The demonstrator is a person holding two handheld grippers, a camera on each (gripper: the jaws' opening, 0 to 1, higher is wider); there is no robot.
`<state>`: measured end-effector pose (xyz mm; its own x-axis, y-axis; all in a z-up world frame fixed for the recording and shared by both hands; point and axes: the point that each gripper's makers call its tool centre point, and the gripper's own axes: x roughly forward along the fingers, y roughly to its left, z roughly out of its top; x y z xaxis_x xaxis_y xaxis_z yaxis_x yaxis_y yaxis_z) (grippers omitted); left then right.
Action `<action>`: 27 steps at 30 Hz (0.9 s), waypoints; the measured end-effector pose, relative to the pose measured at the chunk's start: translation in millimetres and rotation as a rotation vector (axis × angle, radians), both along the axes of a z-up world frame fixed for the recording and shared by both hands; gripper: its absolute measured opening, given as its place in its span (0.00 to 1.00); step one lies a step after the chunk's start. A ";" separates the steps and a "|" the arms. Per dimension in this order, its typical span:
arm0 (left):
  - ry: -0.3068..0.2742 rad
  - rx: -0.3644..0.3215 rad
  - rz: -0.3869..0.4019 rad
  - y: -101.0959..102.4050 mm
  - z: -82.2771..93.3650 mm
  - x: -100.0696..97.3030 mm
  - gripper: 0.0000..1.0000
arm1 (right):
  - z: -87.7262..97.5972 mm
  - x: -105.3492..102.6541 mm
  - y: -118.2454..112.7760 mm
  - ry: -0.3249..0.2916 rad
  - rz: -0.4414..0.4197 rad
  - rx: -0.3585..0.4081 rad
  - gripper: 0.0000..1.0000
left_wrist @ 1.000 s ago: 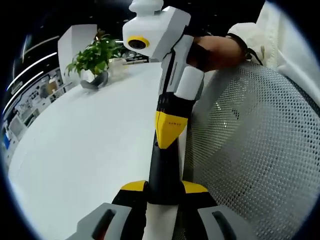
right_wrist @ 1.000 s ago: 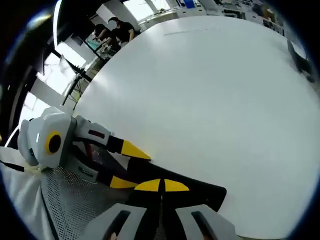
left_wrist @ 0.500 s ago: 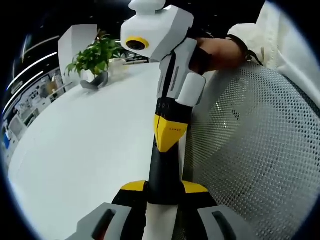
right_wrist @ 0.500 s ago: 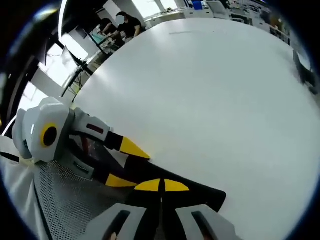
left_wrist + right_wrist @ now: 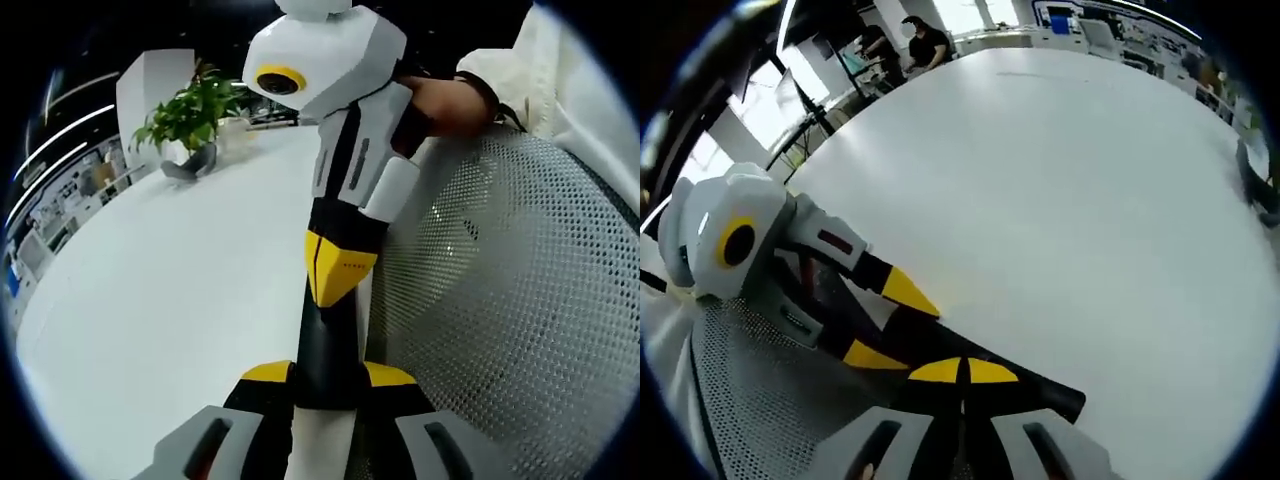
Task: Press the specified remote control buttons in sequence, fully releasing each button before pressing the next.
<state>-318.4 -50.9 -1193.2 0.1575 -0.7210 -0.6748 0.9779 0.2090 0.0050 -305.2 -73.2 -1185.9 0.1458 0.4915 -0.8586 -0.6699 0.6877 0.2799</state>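
Left gripper [image 5: 328,375] grips one black remote [image 5: 328,345]; right gripper [image 5: 962,372] closed.

Table top [image 5: 180,290]: smooth, matt white. Remote control [image 5: 328,345]: black, slightly glossy plastic. Chair back [image 5: 500,300] at 3 o'clock: grey open mesh. Sleeve [image 5: 560,90]: cream cloth.

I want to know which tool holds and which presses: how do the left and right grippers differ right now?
The left gripper has its jaws apart, one on each side of the black remote. The right gripper has its jaws together. The left gripper points along the remote's length, while the right gripper meets its top face tip first from the far end. Both have yellow jaw tips and both seem to touch the remote.
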 end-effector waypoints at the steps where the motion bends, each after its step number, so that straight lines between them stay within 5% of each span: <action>1: 0.000 0.000 0.000 0.1 -0.3 0.1 0.25 | -0.2 0.5 -0.5 -0.002 0.001 -0.001 0.00; 27: 0.011 -0.006 0.015 -1.8 0.5 -0.6 0.25 | 4.9 -6.7 9.5 0.000 0.063 0.042 0.00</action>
<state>-319.0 -52.6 -1192.7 0.1608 -0.7229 -0.6720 0.9747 0.2234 -0.0071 -311.9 -63.8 -1181.0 0.1130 0.5351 -0.8372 -0.7117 0.6316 0.3076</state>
